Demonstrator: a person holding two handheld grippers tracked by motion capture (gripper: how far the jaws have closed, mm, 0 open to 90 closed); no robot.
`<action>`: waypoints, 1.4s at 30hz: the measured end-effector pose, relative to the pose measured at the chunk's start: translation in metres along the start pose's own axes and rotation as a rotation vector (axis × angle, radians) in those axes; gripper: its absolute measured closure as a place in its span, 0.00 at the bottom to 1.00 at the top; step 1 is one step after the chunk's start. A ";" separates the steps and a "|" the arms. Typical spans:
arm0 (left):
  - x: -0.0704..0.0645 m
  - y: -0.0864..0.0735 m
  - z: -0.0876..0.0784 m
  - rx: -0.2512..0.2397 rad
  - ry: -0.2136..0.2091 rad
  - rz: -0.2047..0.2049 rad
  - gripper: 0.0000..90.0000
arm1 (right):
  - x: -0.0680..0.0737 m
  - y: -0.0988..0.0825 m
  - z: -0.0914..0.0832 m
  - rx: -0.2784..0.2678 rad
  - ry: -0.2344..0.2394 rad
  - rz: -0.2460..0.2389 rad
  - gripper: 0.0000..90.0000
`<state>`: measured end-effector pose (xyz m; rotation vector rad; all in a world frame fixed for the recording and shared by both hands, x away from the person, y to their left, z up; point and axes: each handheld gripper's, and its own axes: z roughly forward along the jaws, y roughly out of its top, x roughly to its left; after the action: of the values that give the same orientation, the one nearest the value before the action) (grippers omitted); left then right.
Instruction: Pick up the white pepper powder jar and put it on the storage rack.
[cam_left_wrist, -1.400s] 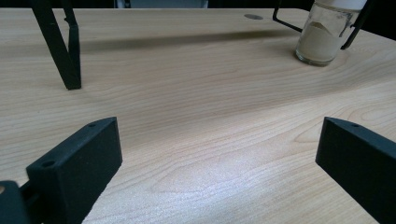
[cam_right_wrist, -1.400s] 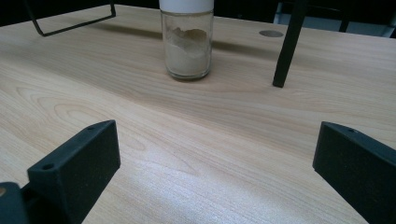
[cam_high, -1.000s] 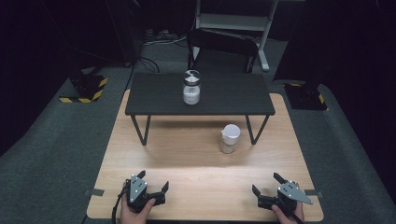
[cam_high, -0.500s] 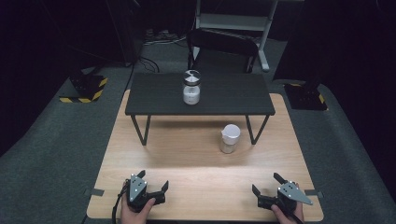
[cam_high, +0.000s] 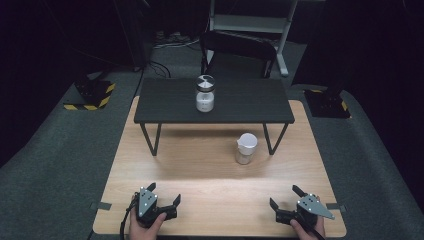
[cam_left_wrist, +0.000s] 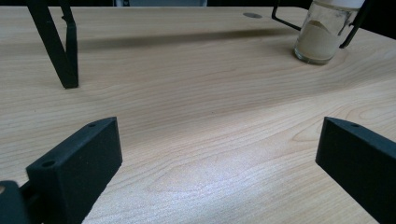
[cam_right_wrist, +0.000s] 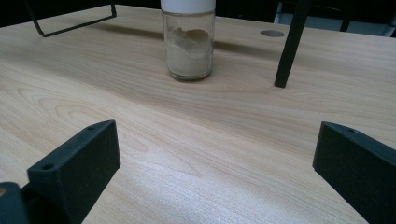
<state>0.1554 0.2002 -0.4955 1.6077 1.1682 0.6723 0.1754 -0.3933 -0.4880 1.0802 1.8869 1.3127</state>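
Jar (cam_high: 246, 148) before shelf (cam_high: 170, 102), right

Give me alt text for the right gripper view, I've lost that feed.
A glass jar with a white lid, partly filled with tan powder, stands upright on the wooden table straight ahead of the open right gripper, well apart from its two black jaws. A black shelf leg stands on the table to the jar's right.

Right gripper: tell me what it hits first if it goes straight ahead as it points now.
Probably the jar of beige powder on the table. The right gripper, jaws open, points along bare wood, with the jar slightly left of centre and the shelf leg off to the right. Depth is unclear, so it might pass just beside it.
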 end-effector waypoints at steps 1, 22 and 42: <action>0.000 0.000 0.000 -0.001 -0.001 0.000 0.01 | 0.000 0.000 0.000 0.000 -0.001 0.001 0.01; -0.001 0.001 0.002 0.006 -0.018 0.012 0.01 | -0.001 0.002 0.000 -0.011 -0.005 0.018 0.01; 0.002 0.001 0.003 0.005 -0.037 0.008 0.01 | 0.009 0.052 0.040 -0.038 0.043 -0.023 0.01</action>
<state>0.1589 0.2009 -0.4954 1.6231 1.1383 0.6427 0.2183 -0.3575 -0.4521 1.0155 1.8921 1.3641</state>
